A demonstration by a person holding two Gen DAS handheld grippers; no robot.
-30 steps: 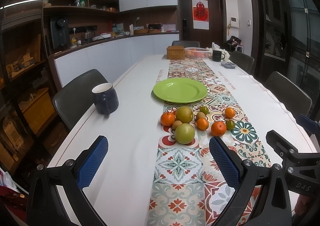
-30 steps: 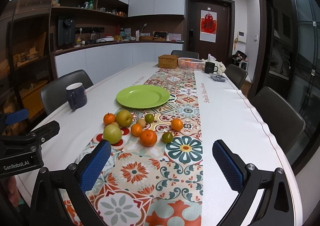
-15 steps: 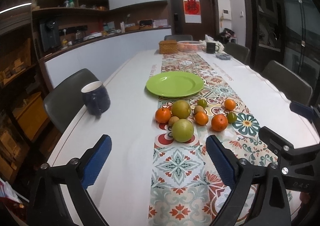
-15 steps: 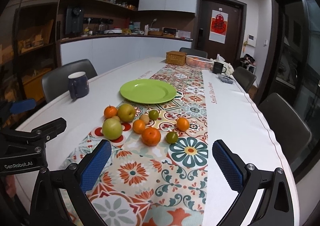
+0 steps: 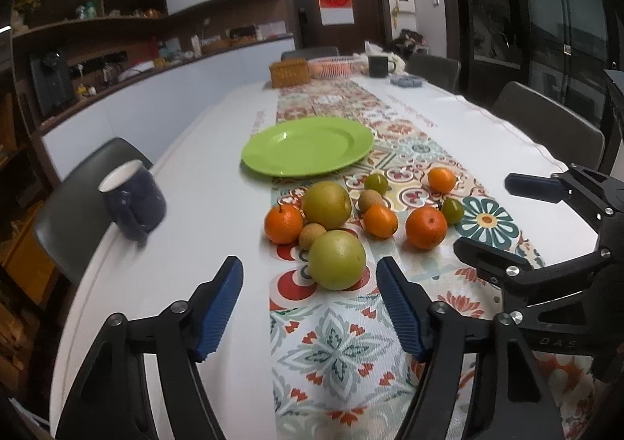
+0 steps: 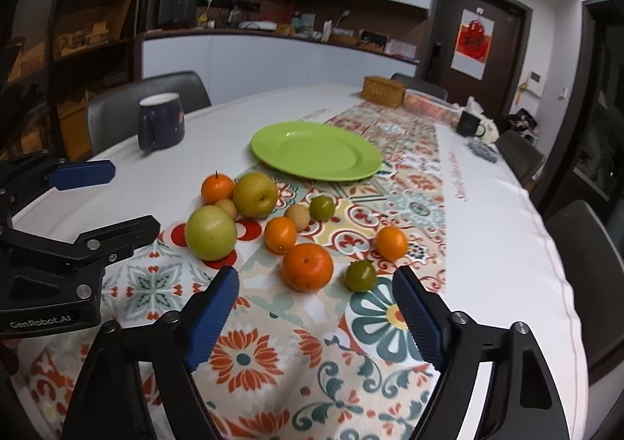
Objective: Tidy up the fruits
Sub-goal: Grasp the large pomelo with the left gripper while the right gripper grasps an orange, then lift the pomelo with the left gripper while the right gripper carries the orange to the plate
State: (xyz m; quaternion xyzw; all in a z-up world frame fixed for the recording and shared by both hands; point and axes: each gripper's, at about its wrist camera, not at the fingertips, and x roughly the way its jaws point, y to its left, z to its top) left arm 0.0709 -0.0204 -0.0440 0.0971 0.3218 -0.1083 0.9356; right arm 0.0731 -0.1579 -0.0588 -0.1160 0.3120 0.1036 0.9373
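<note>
We look along our two claws at the fruits, which lie in a loose group on the patterned runner (image 5: 343, 346) of the desk (image 5: 202, 214), all of them on our side of the empty green plate (image 5: 308, 145). The left claw (image 5: 310, 303) has nothing between its blue pads; its jaws have just been closing and now stand about half open, with the big green apple (image 5: 337, 260) straight ahead of the gap and just beyond the fingertips, not touching them. The right claw (image 6: 316, 307) is also empty, its jaws have just been closing too and they are somewhat wider, and the large orange (image 6: 307, 267) lies directly ahead between its two pads, with a small green fruit (image 6: 361, 275) just beside it toward the right pad. So each claw has its own nearest fruit: the left one is nearer to the apple, the right one is nearer to the orange. We judge that the coming move is a short push forward and down, so that the pads pass on both sides of the round fruit. These fruits have no long axis, so the turn of the wrist matters little. For the right claw the risk, as we see it, is that the right pad knocks the small green fruit. The blue mug (image 5: 132, 202) stands well apart at the left.
</note>
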